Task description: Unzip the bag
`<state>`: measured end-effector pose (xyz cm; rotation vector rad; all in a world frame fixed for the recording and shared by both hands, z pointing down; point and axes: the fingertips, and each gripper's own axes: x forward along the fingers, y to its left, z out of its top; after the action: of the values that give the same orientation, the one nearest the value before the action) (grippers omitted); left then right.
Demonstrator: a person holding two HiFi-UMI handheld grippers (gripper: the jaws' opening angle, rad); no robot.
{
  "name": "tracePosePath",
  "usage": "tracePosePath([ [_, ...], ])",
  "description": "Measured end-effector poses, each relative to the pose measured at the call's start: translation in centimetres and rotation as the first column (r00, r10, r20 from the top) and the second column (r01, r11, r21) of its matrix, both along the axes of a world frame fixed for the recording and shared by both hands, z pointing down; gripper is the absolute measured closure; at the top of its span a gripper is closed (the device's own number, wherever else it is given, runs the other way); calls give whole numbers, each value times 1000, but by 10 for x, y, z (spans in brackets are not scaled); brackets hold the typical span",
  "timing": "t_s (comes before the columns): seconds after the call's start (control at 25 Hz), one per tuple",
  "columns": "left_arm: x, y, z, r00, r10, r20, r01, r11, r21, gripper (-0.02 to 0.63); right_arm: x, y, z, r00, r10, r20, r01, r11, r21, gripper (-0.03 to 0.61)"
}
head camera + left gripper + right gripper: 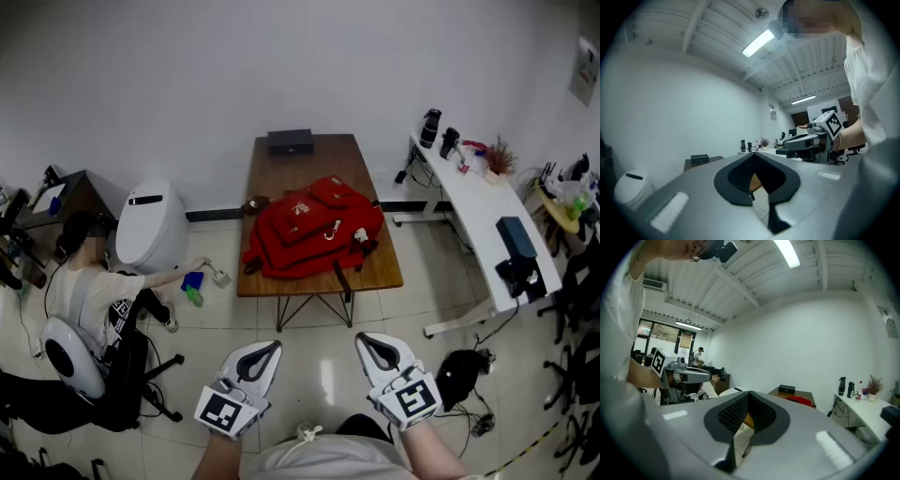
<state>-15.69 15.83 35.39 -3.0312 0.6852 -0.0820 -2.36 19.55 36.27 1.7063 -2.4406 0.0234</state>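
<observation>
**Red bag waits zipped on counter, both tools shut**

Two counters stand in the room: a brown wooden counter [292,167] at centre and a long white counter [480,217] to its right. One red bag [314,228] lies across the near half of the brown counter, touching its top, with its dark straps hanging over the near edge. One person [86,292] sits on the floor well to the left of the brown counter, beside one white rounded bin [150,225]. Two tools are held side by side, well short of the brown counter's near end and apart from the bag. The left tool [270,350] has its jaws pressed together with nothing between them. The right tool [367,343] is likewise closed and empty. One black box [290,141] sits at the brown counter's far end, and two dark bottles [430,127] stand beyond its far right corner. The bag's zips are too small to make out. From the right tool's own camera only a red sliver of the bag shows past the jaws, and the left tool's camera hides the bag altogether.
</observation>
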Motion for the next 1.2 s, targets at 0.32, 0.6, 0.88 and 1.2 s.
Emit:
tracePosePath([
  [0.32,15,-65,1,998,-53,38,52,999,16,607,20,-67,-6,1000,-26,-17,26,1000,10,571],
  [0.6,85,-146,40,996,-70,46,73,995,-63,607,94,-165,14,998,-58,-25,58,998,4,571],
  [0.88,177,-257,58,991,-131,39,134,984,-116,607,190,-275,26,993,-108,-40,106,993,-53,571],
  [1.2,243,-314,112,984,-124,127,155,949,-274,571,235,-350,67,992,-125,1,123,978,-167,571],
])
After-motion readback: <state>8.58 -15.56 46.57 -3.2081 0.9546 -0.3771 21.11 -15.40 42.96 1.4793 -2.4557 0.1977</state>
